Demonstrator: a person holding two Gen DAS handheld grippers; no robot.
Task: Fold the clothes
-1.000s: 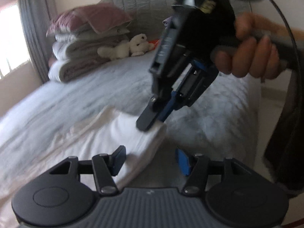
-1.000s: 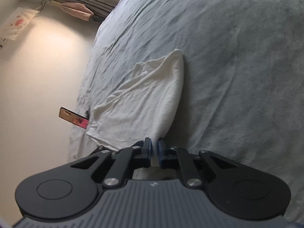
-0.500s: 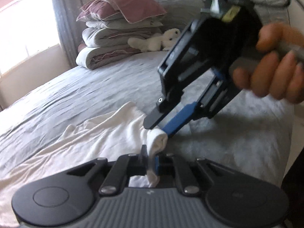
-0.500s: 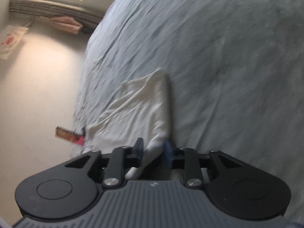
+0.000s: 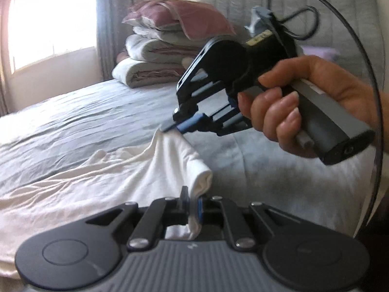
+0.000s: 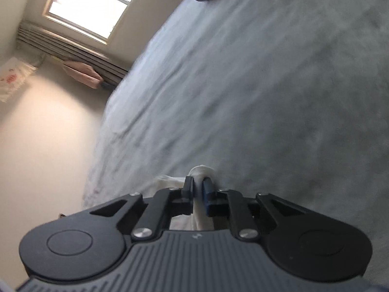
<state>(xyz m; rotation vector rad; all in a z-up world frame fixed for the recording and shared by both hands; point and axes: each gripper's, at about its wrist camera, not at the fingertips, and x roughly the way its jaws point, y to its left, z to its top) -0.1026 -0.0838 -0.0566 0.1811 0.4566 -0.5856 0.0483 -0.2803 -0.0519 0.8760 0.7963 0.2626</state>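
Note:
A white garment (image 5: 109,175) lies spread over the grey bed (image 5: 73,121), its near corner pulled up into a fold. My left gripper (image 5: 192,194) is shut on that corner, with cloth bunched between its pads. Higher and farther in, my right gripper (image 5: 170,127), held by a hand (image 5: 291,102), pinches the garment's edge and lifts it off the bed. In the right wrist view the right gripper (image 6: 199,185) has a strip of white garment (image 6: 167,181) between its pads, and its jaws are closing on it.
Folded quilts and a pink pillow (image 5: 158,56) are stacked at the head of the bed, against a grey padded headboard (image 5: 243,12). A bright window (image 5: 48,19) is at the left. A black cable (image 5: 359,60) loops behind the right gripper.
My left gripper closed on the garment's near corner. My right gripper loosened, shifted along the edge and pinched the cloth again, raising it. Both views turned toward the window.

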